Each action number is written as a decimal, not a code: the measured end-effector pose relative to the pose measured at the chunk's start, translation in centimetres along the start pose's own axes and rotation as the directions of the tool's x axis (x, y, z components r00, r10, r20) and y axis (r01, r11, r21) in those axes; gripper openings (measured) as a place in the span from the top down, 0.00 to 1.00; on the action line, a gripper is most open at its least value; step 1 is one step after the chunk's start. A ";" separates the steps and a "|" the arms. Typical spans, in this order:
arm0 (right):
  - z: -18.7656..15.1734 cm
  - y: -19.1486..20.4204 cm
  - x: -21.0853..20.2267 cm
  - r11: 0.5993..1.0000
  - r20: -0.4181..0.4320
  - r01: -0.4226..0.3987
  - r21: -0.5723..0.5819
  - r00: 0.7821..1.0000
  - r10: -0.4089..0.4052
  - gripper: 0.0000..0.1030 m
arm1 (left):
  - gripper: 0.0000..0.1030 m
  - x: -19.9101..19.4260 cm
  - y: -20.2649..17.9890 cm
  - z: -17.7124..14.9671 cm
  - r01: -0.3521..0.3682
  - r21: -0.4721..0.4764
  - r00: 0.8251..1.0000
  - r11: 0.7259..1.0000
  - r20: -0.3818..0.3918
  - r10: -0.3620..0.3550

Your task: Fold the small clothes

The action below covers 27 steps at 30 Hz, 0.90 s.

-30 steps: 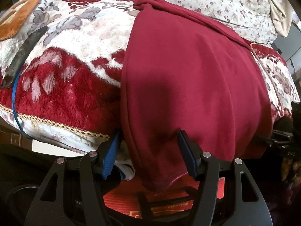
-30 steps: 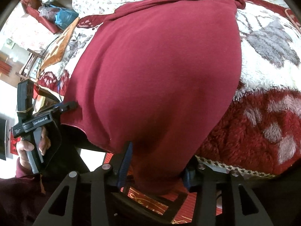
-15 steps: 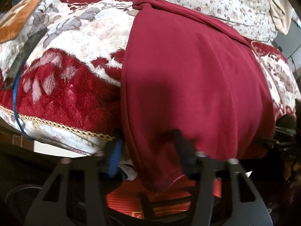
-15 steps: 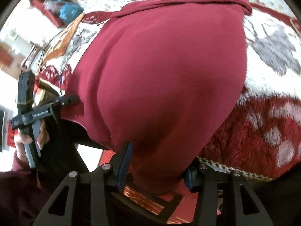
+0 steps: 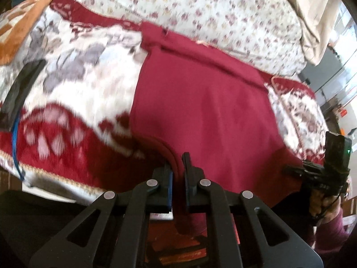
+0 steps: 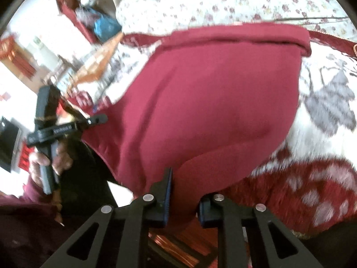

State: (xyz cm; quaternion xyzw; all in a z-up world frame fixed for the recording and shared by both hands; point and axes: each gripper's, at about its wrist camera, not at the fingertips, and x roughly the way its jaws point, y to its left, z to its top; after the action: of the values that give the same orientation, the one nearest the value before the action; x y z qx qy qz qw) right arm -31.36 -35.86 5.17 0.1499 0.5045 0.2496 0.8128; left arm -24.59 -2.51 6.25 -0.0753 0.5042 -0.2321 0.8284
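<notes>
Bed (image 5: 73, 138), red-and-white plush blanket, floral quilt (image 5: 223, 15) behind it. It serves as the folding surface.

Maroon garment (image 5: 200, 102) lies spread flat across the blanket, far edge turned over near the quilt, near edge hanging off the bed's front. Laid out flat so a lengthwise fold can start from the two near corners, I judge.

Left claw (image 5: 177, 167): low at the bed's front edge, pointing in over the bed, nearly closed, pinching the garment's near-left hem.

Right claw (image 6: 185, 189): same low stance at the near-right corner, fingers narrowed with cloth bunched between them; the right finger is partly hidden, so the grip looks firm but is not certain.

Both frames are motion-blurred. The hem between the claws looks fairly taut.
</notes>
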 end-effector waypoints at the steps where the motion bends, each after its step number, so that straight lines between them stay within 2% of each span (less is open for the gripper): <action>1: 0.5 -0.2 -0.6 1.000 0.024 -0.008 0.008 1.000 0.008 0.84 | 0.94 -0.1 -0.1 0.7 -0.004 0.000 1.000 1.000 0.015 0.004; 5: 2.8 -1.0 -3.1 0.999 0.126 -0.010 0.035 0.992 0.005 0.85 | 0.94 -0.2 -0.2 3.6 -0.015 -0.032 0.996 0.999 0.083 0.017; 9: 5.7 -2.3 -5.2 0.998 0.224 0.026 0.059 0.974 -0.039 0.86 | 0.94 0.0 -0.8 7.6 -0.019 -0.035 0.988 0.999 0.151 0.024; 13: 9.3 -3.6 -5.9 0.993 0.284 0.073 0.093 0.954 -0.097 0.86 | 0.94 0.0 -1.8 11.9 -0.058 -0.010 0.971 0.998 0.233 0.058; 15: 11.7 -4.6 -5.9 0.988 0.311 0.104 0.114 0.941 -0.134 0.86 | 0.94 0.6 -1.9 14.2 -0.046 -0.017 0.968 0.999 0.245 0.049; 17: 13.7 -5.3 -5.4 0.985 0.322 0.112 0.129 0.935 -0.148 0.86 | 0.94 1.8 -2.0 16.7 -0.068 -0.022 0.961 0.997 0.268 0.071; 21: 17.5 -7.5 -4.1 0.977 0.331 0.139 0.160 0.925 -0.186 0.86 | 0.94 5.1 -1.9 20.0 -0.094 -0.023 0.963 0.995 0.253 0.096; 27: 22.1 -11.5 -1.3 0.961 0.306 0.171 0.217 0.923 -0.233 0.86 | 0.94 11.5 0.1 24.9 -0.120 -0.083 0.973 0.989 0.190 0.134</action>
State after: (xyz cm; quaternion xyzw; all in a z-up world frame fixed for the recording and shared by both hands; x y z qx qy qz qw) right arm -9.10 -45.97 10.31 0.2116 0.3957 0.0876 0.8893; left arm 1.53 -10.43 8.95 -0.0948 0.4322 -0.1522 0.8838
